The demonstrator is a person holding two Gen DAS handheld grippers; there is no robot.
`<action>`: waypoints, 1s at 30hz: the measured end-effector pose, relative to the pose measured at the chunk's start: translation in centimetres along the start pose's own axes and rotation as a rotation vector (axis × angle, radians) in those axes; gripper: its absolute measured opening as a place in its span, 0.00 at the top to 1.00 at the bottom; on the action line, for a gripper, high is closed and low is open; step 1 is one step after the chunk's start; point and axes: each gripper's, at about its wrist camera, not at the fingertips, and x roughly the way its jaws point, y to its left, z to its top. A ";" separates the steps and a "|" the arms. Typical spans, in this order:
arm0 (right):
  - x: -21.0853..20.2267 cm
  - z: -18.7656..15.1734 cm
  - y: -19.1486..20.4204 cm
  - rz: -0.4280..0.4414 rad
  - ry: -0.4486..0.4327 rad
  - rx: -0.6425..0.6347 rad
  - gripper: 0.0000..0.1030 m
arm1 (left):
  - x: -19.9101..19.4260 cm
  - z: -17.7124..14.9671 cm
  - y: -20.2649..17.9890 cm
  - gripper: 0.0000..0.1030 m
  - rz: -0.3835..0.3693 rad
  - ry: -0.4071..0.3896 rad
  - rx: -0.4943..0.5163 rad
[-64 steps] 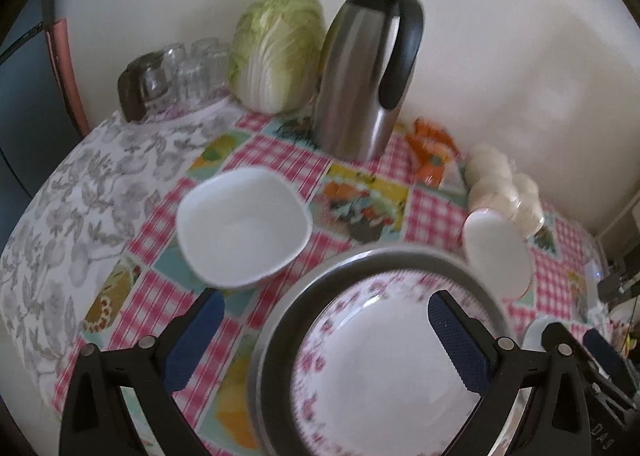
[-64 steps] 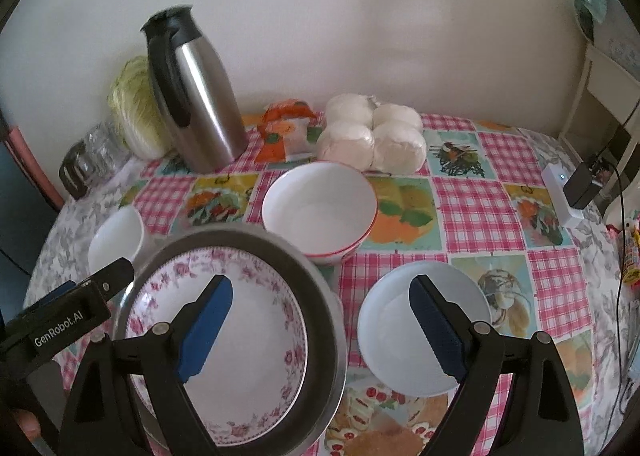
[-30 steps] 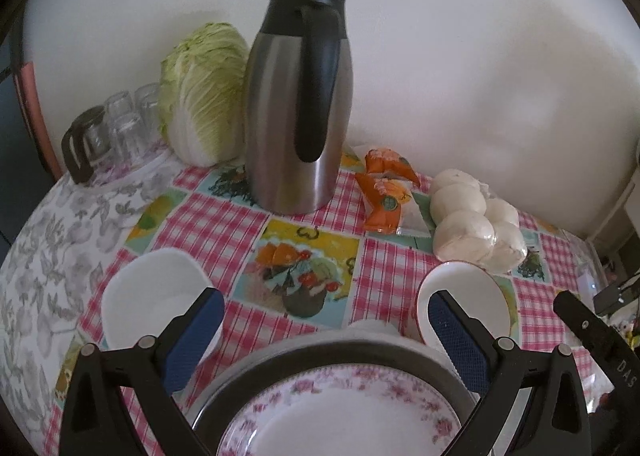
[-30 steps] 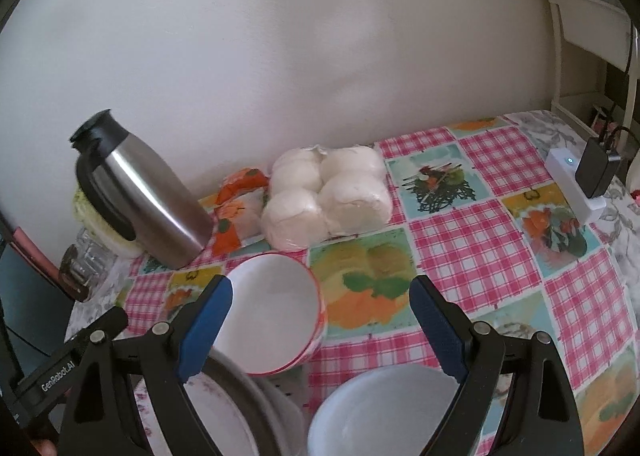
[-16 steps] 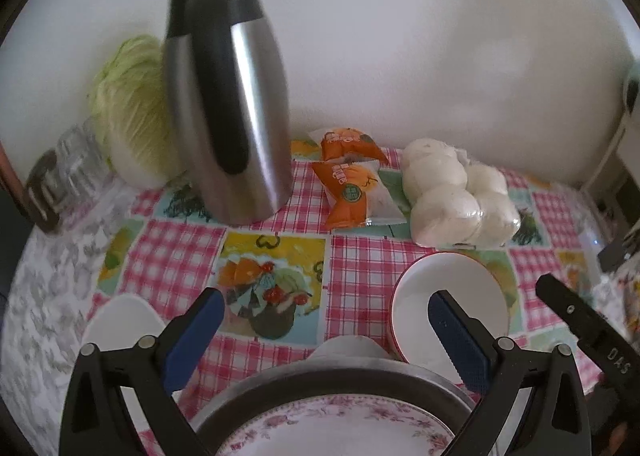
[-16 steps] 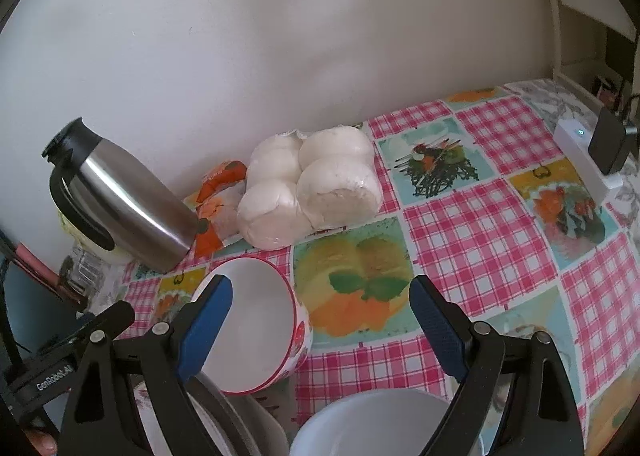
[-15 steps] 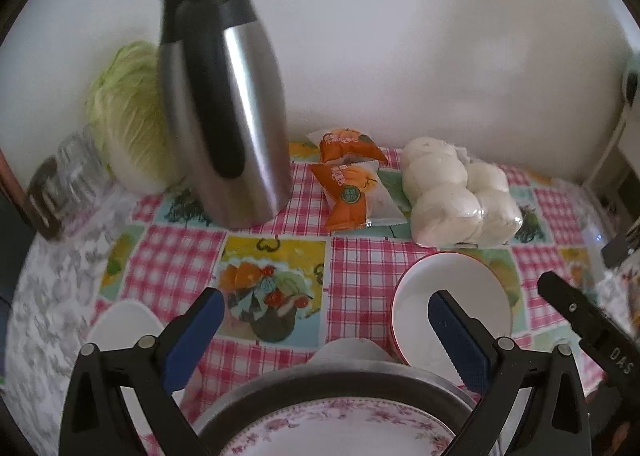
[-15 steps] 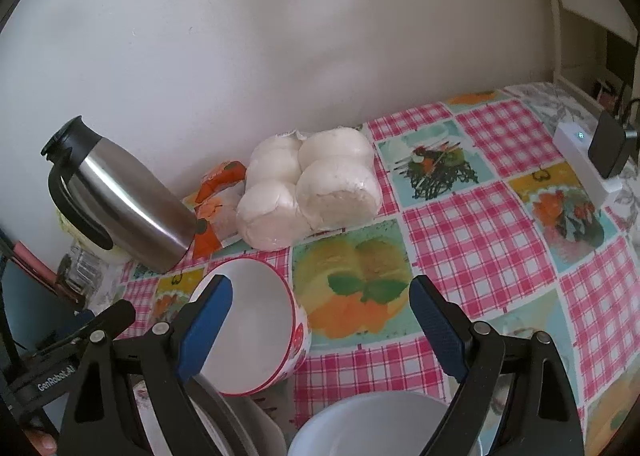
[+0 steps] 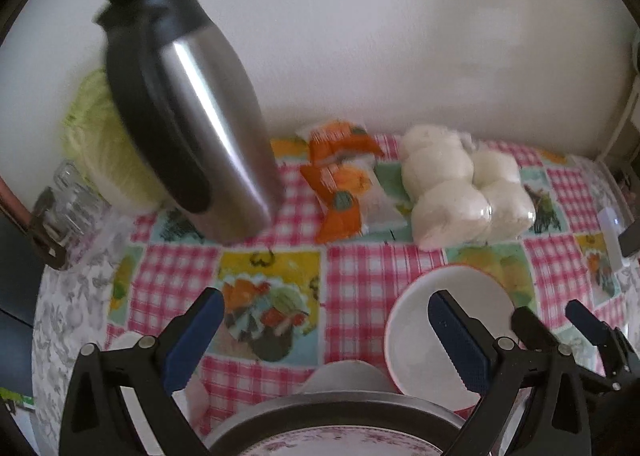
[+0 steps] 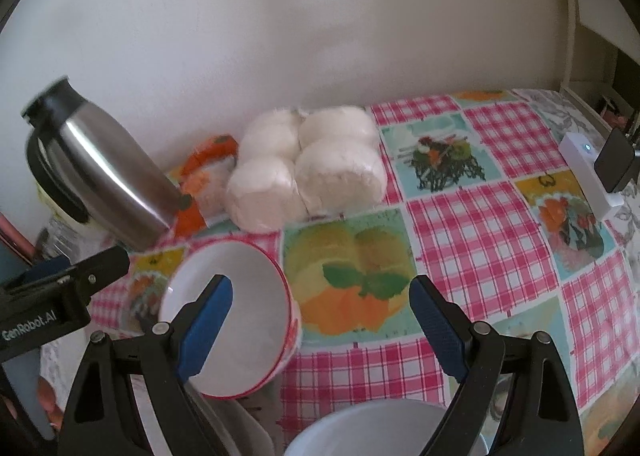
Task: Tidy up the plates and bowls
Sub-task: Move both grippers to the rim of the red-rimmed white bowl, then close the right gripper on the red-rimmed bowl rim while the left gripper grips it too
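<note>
A white bowl with a red rim (image 9: pixel 412 340) stands on the checked tablecloth, partly behind the right finger of my open left gripper (image 9: pixel 326 340). Below it, at the frame's bottom edge, lies a flowered plate (image 9: pixel 340 449) inside a metal basin (image 9: pixel 340 418). A small white bowl (image 9: pixel 122 340) peeks out under the left finger. In the right wrist view the red-rimmed bowl (image 10: pixel 256 320) sits behind the left finger of my open right gripper (image 10: pixel 320 328), and a plain white bowl (image 10: pixel 380 432) lies at the bottom edge. Neither gripper holds anything.
A steel thermos jug (image 9: pixel 192 136), a cabbage (image 9: pixel 100 152), glasses (image 9: pixel 64 200), orange snack packets (image 9: pixel 344 184) and bagged white buns (image 9: pixel 456 192) line the wall. A white power strip with a black plug (image 10: pixel 588 172) lies at the right edge.
The left gripper has swung to the right, so the jug has slid left in its view and the red-rimmed bowl is now behind its right finger. The right gripper has sunk closer to that bowl.
</note>
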 end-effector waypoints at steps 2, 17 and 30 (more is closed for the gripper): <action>0.8 -0.2 0.2 -0.014 0.031 0.001 0.12 | 0.7 -0.1 -0.4 0.00 0.003 0.026 0.001; 3.3 -0.9 1.8 -0.083 0.093 -0.074 0.40 | 6.0 -1.2 -1.3 0.38 -0.053 0.191 -0.047; 5.2 -2.1 2.8 -0.020 0.185 -0.069 0.66 | 8.1 -1.9 -3.7 0.88 -0.113 0.278 0.003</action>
